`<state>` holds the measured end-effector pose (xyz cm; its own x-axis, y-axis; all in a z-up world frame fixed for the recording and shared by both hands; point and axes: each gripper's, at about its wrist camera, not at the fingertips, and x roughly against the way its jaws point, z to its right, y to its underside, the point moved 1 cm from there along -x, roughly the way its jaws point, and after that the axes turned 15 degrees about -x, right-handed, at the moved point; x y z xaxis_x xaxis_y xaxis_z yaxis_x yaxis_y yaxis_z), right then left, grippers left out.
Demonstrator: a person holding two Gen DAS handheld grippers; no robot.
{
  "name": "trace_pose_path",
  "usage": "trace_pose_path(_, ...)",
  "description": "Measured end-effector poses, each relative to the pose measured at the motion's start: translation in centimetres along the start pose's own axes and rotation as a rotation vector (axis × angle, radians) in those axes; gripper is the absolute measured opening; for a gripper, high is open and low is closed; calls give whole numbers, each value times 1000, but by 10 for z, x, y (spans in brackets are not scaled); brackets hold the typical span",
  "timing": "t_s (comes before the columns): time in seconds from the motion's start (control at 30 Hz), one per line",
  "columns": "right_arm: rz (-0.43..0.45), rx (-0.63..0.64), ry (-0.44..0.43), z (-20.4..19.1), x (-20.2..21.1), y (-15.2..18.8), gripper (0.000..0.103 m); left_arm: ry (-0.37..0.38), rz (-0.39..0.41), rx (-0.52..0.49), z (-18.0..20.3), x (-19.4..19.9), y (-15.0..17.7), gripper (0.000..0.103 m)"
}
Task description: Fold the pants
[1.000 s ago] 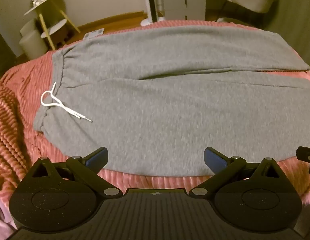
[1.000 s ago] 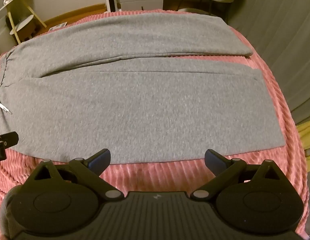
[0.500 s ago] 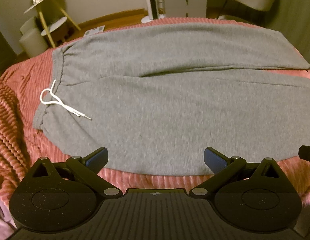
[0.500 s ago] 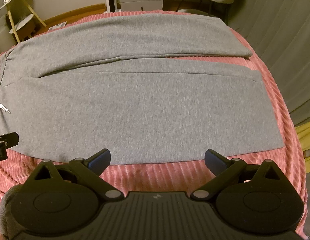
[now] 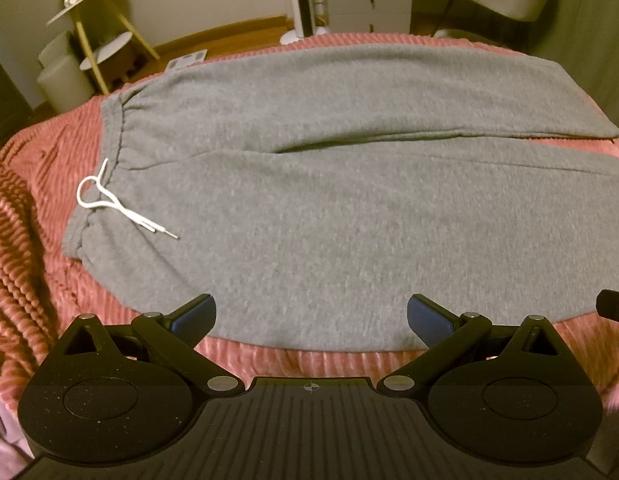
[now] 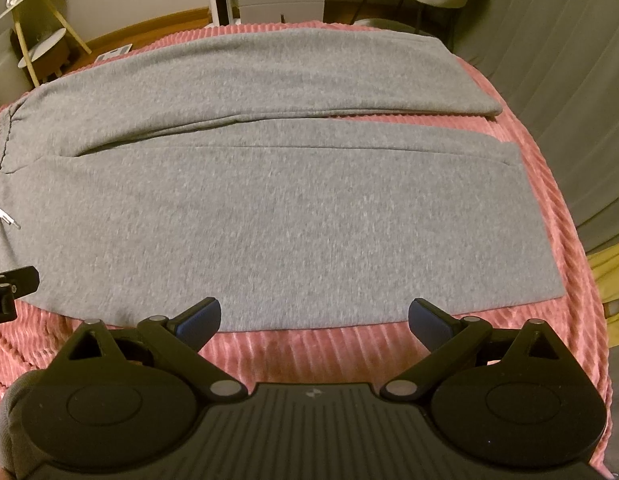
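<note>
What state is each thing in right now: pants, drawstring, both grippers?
Grey pants: spread flat on the pink blanket, unfolded, legs side by side.
Drawstring: white, loosely looped, ends lying on the waistband area.
Left gripper: open, empty, at the pants' near edge.
Right gripper: open, empty, at the near edge.

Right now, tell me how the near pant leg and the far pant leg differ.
The near pant leg lies along the bedspread's front edge, just ahead of the open right tongs; the far pant leg lies beyond it. The near leg's cuff reaches further right than the far leg's. The drawstring rests nearer the near leg. Both are grey, flat, unfolded.
</note>
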<state>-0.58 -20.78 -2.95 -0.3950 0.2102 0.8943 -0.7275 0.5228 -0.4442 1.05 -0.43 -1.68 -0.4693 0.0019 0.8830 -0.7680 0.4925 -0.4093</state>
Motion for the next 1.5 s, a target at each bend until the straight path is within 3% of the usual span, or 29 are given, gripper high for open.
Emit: trace_pose_path(1.5,11,0,-1,1,2,2,100,10,-2,8,0,1,0,103)
